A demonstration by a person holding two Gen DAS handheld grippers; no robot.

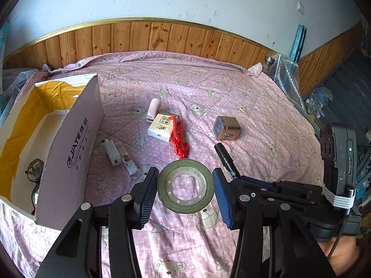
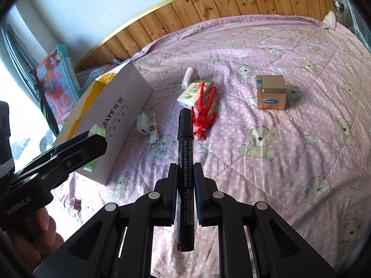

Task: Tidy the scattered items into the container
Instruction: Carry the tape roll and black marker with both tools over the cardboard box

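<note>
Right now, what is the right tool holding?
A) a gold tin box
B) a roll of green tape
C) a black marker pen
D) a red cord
C: the right tool is clamped on the black marker pen, which sticks out forward between its fingers.

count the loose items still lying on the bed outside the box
5: pink tube, white pack with red cord beside it, gold tin, white charger and small floral bottle by the box. Others may be hidden.
</note>
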